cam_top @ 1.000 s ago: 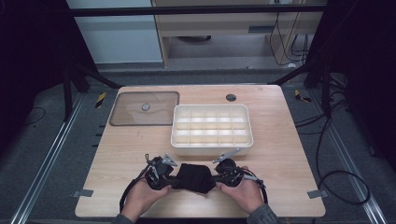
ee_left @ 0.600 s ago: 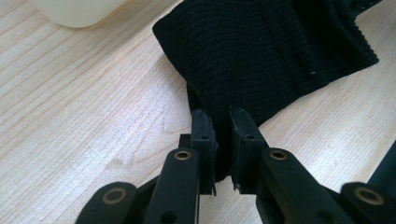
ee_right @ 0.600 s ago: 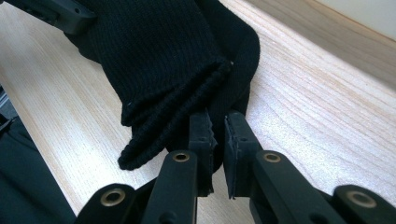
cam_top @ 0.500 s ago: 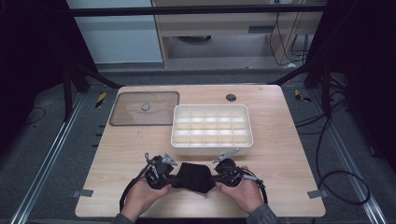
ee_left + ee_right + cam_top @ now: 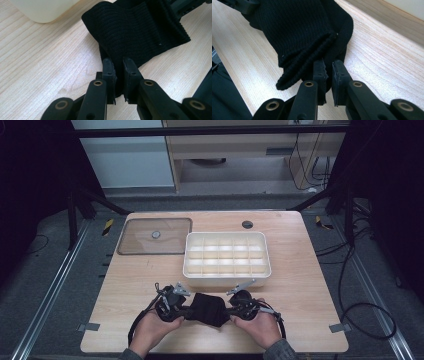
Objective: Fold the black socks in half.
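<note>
Nothing moved | left gripper (image 5: 117, 65) fingers clamp black knit cloth (image 5: 140, 32) | right gripper (image 5: 328, 67) fingers likewise.

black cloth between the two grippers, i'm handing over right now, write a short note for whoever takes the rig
Left gripper: jaws shut on one end of the black cloth.
Right gripper: jaws shut on the other end.
The cloth is doubled over and sits between both grippers, near the front edge of the table, just in front of the white divided tray.
The tray's compartments look empty; its clear lid lies flat to the tray's left.
Done: cloth gripped at both ends.
Left: probably finish folding and put it in the tray.
</note>
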The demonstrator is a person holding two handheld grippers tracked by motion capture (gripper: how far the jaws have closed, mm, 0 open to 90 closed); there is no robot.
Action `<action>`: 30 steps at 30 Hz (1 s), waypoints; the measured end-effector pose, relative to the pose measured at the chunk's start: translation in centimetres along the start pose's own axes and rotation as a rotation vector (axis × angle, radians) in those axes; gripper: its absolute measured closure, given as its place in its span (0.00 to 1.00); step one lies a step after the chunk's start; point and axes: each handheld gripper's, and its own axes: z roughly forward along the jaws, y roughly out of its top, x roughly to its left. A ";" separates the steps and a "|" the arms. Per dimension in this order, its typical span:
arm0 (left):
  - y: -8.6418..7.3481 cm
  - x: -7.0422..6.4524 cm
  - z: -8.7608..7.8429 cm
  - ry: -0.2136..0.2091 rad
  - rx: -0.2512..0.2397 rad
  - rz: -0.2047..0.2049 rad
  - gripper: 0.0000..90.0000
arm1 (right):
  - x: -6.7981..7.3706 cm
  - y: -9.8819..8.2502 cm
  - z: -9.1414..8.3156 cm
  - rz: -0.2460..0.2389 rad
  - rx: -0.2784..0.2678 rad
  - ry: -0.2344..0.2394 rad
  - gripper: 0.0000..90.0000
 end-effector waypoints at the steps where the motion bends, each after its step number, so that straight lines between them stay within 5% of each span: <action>1: 0.0 0.0 0.0 0.001 0.003 0.005 0.91 | 0.0 0.0 0.0 0.000 0.000 0.000 0.93; 30: 1.2 -0.8 -1.2 -0.005 -0.024 0.041 0.91 | 0.7 0.9 0.5 -0.015 -0.008 0.007 0.93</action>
